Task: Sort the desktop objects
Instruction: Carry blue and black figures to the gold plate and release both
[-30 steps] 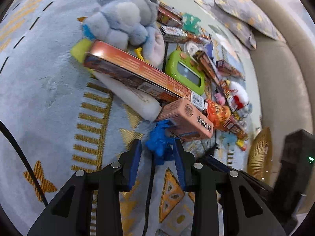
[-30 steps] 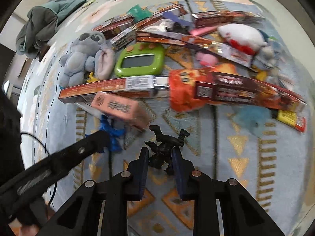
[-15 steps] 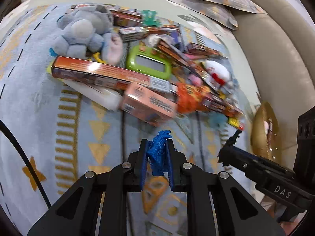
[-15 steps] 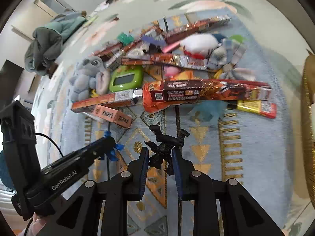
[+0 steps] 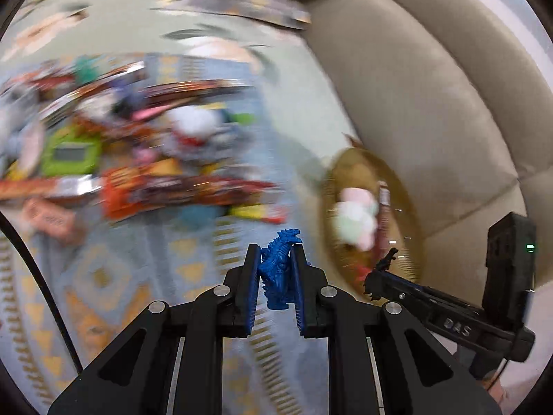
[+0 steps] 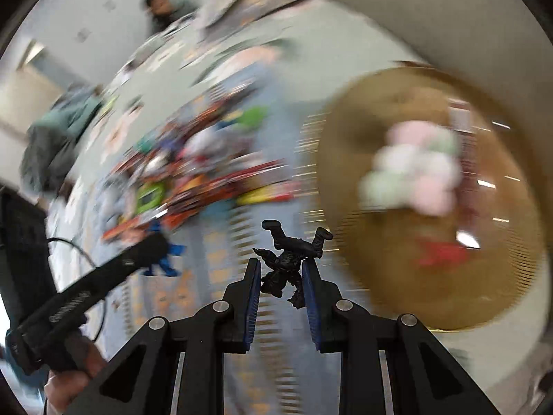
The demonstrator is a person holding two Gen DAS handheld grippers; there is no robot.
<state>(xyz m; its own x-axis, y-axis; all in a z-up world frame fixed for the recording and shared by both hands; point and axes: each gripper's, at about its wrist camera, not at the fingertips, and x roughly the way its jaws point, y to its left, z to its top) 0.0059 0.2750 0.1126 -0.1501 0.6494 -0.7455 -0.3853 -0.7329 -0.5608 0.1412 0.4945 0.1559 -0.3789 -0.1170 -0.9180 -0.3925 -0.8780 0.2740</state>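
My left gripper [image 5: 275, 263] is shut on a small blue dinosaur figure [image 5: 279, 269] and holds it above the rug. My right gripper [image 6: 281, 271] is shut on a small black figure [image 6: 288, 259], also held in the air. A round golden woven basket [image 6: 380, 276] lies to the right of both; it also shows in the left wrist view [image 5: 411, 214]. It holds a pastel plush [image 6: 411, 169] and a red item [image 6: 439, 254]. The right gripper with the black figure [image 5: 383, 266] shows at the basket's near side in the left wrist view. Both views are motion-blurred.
A pile of snack boxes, packets, plush toys and a green gadget [image 5: 71, 155] lies on the patterned rug [image 5: 138, 269] to the left. A beige sofa [image 5: 432, 103] rises behind the basket. Cushions lie at the back.
Both grippers have swung right, away from the pile and toward the golden basket, each still holding its figure. The left gripper closed on the blue dinosaur a second ago.
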